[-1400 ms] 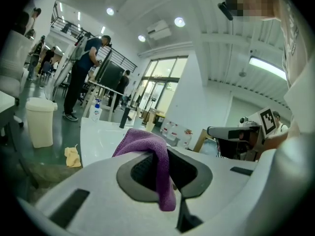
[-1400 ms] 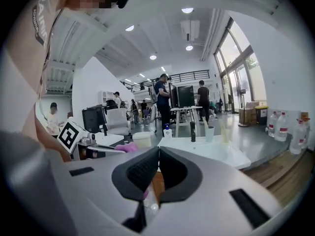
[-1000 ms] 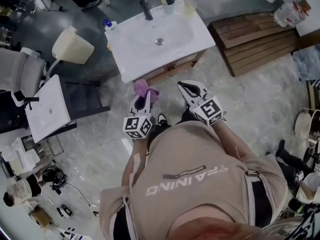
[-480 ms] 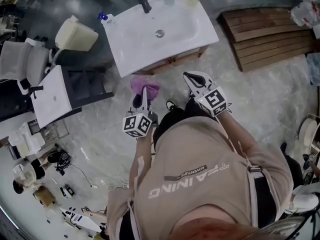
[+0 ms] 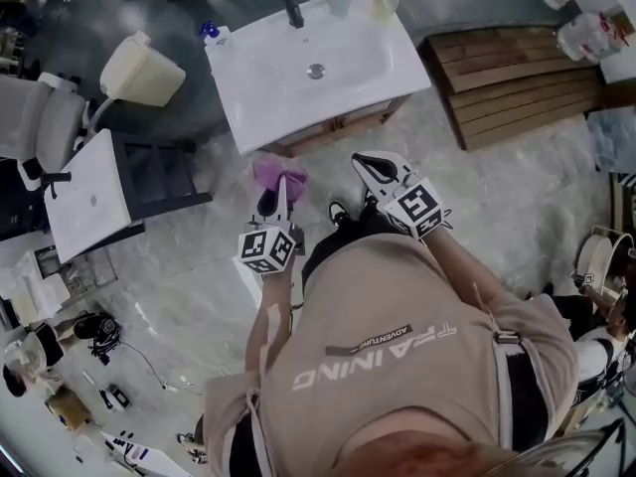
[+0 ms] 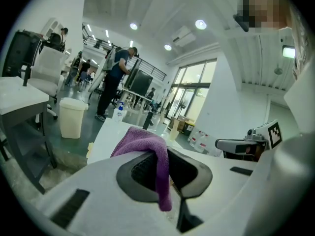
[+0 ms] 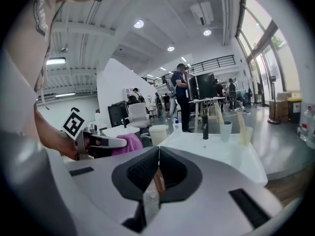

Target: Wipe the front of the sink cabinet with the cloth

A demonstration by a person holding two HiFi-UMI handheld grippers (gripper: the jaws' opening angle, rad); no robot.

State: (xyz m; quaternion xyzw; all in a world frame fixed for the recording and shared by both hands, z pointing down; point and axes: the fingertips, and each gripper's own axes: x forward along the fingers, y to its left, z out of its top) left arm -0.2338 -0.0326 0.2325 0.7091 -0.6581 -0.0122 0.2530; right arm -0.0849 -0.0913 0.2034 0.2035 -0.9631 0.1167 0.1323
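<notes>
This is a big open-plan lab or studio hall rather than a home bathroom. The white rectangular washbasin on its wooden cabinet [image 5: 268,87] stands free on a grey marbled floor [image 5: 517,197], near a slatted wooden pallet [image 5: 507,68] and a white office chair [image 5: 35,132]. A high ceiling carries round recessed lamps [image 6: 200,24], there are tall glazed windows [image 7: 268,48], and people stand at work tables [image 6: 115,80].

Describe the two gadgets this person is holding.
The left tool and right tool are white plastic with dark ribbed pads inside the jaws. Each carries a cube of black-and-white square markers. The person wears a beige top with lettering.
</notes>
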